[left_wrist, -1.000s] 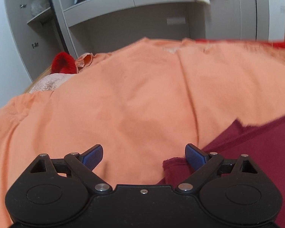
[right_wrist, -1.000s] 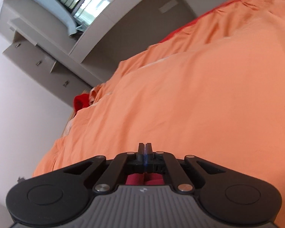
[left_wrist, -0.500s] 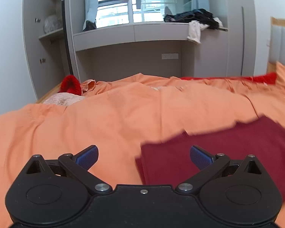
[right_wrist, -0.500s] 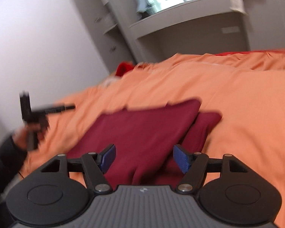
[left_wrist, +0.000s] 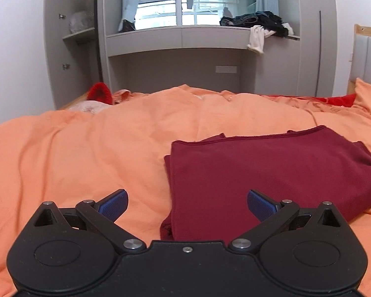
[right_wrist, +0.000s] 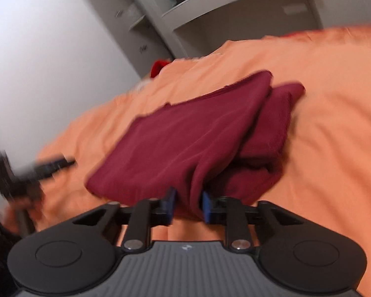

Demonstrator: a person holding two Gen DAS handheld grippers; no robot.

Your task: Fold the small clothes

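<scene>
— Two grippers over the orange bedspread; how do they sit?

— Both point forward and somewhat down. The left gripper hangs with its jaws spread wide and nothing between them; the folded maroon garment lies ahead and to its right, its near left edge running in between the blue pads lower down.

— And the right?

— The right gripper is closing, with a bunched fold of the garment's near edge between its pads, which look to touch the cloth. That view is blurred.

— Room around it?

— Bare bedspread lies left of the left gripper and right of the right one. Grey shelving stands beyond the bed's far edge.
</scene>
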